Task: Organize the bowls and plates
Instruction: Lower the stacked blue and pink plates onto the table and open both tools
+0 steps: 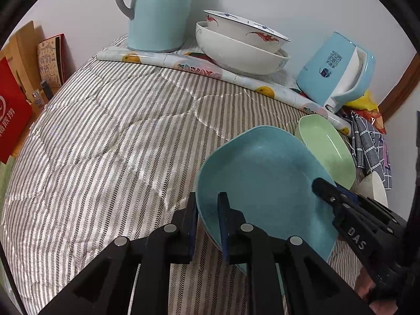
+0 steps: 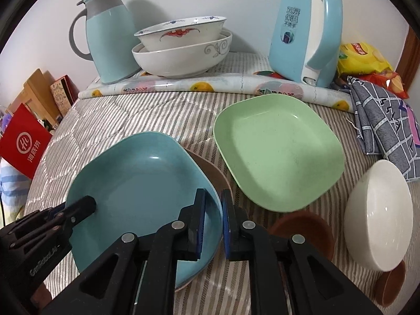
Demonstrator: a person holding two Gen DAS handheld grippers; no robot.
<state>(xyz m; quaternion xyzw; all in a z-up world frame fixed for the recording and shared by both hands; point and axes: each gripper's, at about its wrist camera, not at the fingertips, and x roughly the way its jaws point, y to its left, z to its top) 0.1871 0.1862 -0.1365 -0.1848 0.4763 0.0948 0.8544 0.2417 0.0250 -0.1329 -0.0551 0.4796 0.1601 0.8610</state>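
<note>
The blue plate (image 2: 136,183) sits on a brown plate (image 2: 212,176) on the near part of the striped quilt (image 1: 105,144), so the stack looks begun. My left tongs (image 1: 208,210) and right tongs (image 2: 214,204) straddle opposite rims to keep it level; I cannot tell whether they grip. The green plate (image 2: 278,152) waits beside it, likely next.

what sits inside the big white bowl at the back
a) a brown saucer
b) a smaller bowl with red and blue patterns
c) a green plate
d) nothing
b, the patterned bowl is nested in the big white bowl beside the jug, while the green plate lies apart on the striped cloth.
</note>
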